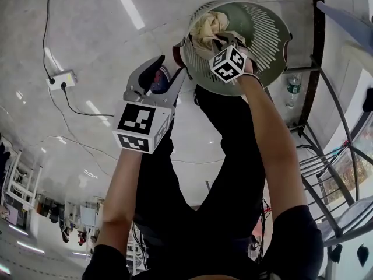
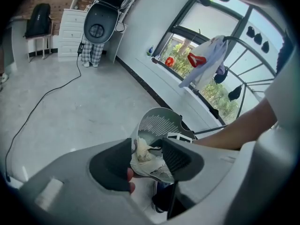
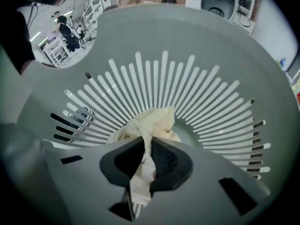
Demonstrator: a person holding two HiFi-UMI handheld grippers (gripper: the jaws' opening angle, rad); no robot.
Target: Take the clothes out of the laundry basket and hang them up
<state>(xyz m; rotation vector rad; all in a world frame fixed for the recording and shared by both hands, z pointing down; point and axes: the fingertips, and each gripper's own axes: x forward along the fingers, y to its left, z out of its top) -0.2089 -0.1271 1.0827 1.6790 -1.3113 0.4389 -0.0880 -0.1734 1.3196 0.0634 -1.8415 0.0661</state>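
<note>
The right claw (image 3: 146, 150) is pinching a fold of the cream garment (image 3: 151, 122) lying at the bottom of the laundry basket (image 3: 213, 102). A straight, slow lift looks best, while the left claw (image 2: 147, 149) is hovering wide and empty near the rim, well placed for catching a second edge.

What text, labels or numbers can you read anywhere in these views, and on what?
No readable words or numbers in any view.
The left cube and right cube carry only black-and-white square patterns, no letters.
The bottle has a label, but it is too small to read.
</note>
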